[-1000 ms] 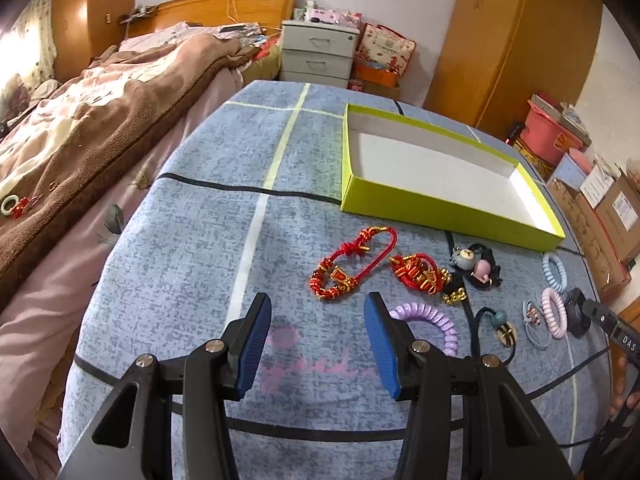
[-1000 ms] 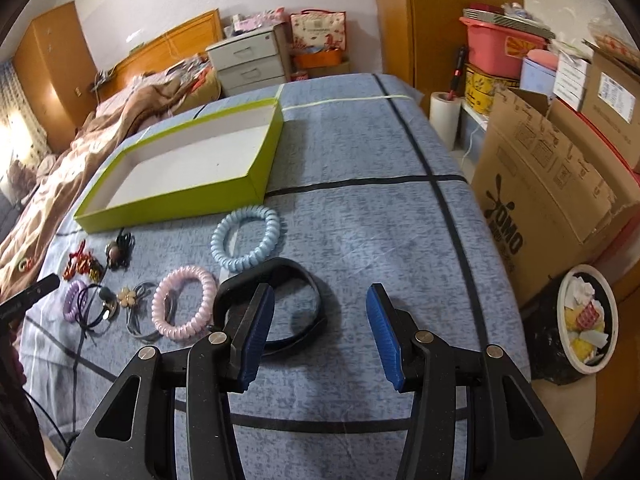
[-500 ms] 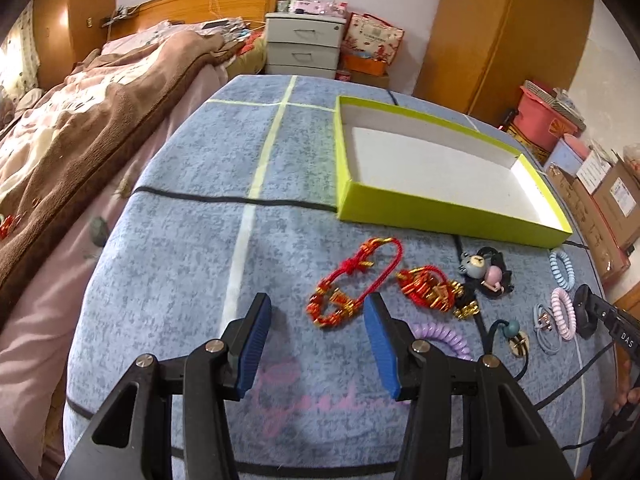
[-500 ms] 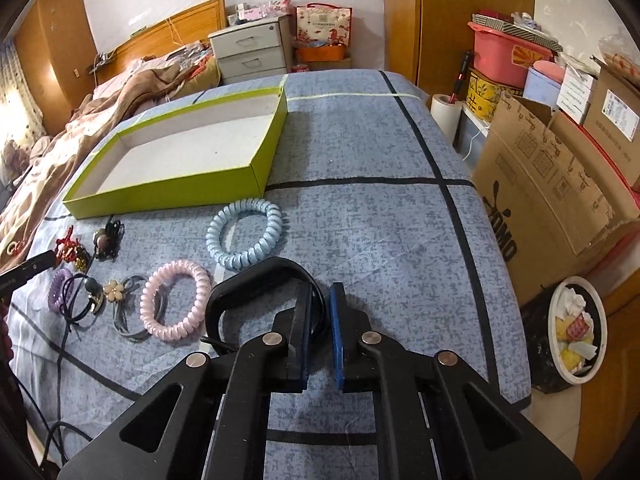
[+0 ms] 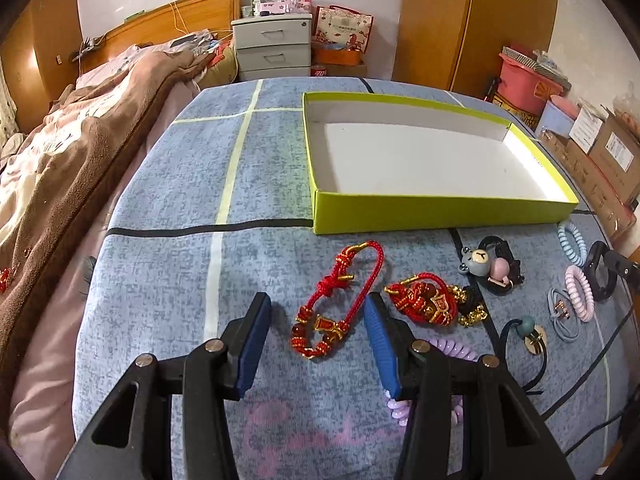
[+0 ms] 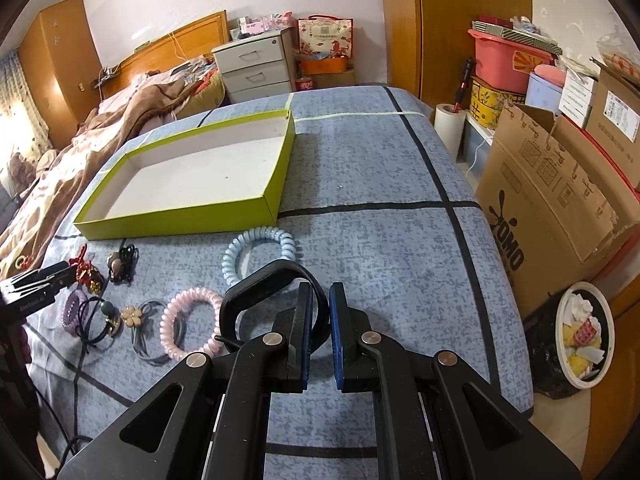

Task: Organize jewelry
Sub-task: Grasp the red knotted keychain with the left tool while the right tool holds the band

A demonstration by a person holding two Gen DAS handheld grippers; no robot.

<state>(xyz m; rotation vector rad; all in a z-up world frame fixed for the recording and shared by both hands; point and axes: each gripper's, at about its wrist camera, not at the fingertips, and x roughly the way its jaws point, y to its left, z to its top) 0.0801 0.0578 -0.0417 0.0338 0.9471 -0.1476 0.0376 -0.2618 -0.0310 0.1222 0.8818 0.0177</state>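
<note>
bedspread (image 5: 168,184) bare left of green box (image 5: 440,212)

purple coil tie (image 5: 454,350) half behind claw

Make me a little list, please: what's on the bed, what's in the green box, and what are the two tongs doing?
surface: blue checked bedspread
box: green box with white inside, nothing in it
left tongs: closing, red cord bracelet lying between the pads, not pinched
right tongs: shut on black band
coil hair ties: light blue coil, pink coil, purple coil
other pieces: bear hair tie, flower hair tie, second red charm bundle
</note>
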